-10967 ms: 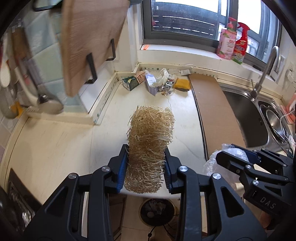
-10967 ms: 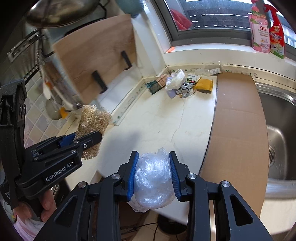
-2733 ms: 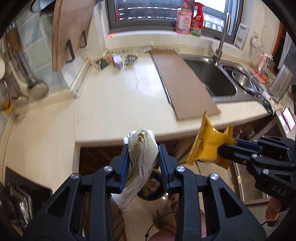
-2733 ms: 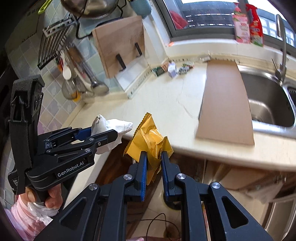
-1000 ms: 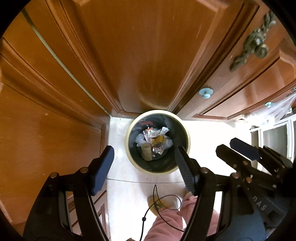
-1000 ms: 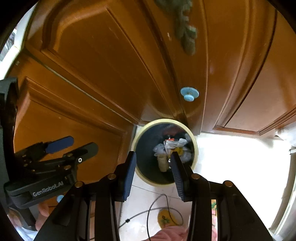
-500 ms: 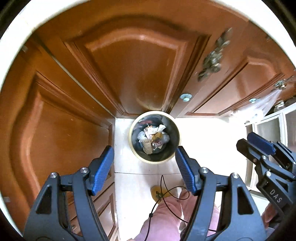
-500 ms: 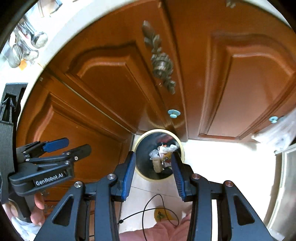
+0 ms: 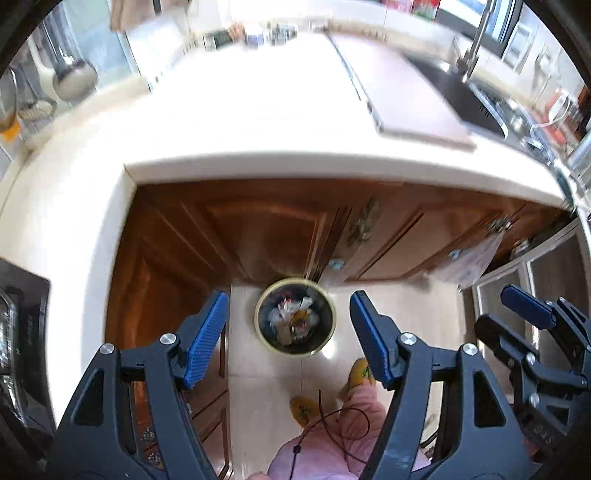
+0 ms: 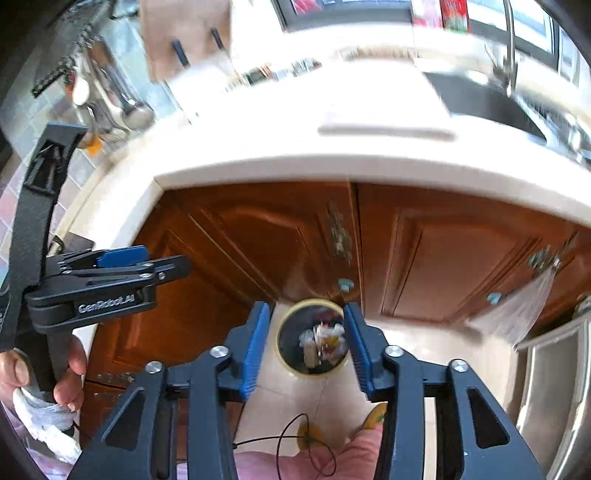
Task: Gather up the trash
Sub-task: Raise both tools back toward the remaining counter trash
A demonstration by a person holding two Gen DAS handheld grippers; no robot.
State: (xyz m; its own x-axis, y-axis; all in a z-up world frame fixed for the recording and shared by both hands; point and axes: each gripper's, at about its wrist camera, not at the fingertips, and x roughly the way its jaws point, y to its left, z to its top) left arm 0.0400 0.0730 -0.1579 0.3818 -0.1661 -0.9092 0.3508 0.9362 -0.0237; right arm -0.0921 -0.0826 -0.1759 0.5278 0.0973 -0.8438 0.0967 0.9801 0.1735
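Note:
A round trash bin [image 9: 295, 316] stands on the floor by the wooden cabinet doors, far below me, with crumpled white and yellow trash inside. The left gripper [image 9: 288, 334] is open wide and empty, its blue pads framing the bin from above. The right gripper [image 10: 304, 345] is empty too, its jaws opening, with the bin [image 10: 314, 338] seen between them. The right gripper [image 9: 532, 317] also shows at the right edge of the left wrist view, and the left gripper [image 10: 147, 264] at the left of the right wrist view. Small trash items [image 9: 255, 35] lie blurred at the back of the counter.
The pale countertop [image 9: 258, 110] fills the upper part of both views, with a brown board [image 9: 399, 96] and a sink [image 9: 465, 99] to the right. Ladles [image 9: 74, 81] hang at the left. The person's pink trousers and yellow slippers [image 9: 360, 371] are near the bin. A thin cable [image 10: 295, 439] lies on the floor.
Both grippers have risen from just above the bin to above counter height, so the bin looks smaller and the countertop has come into view. The right gripper's jaws have spread wider.

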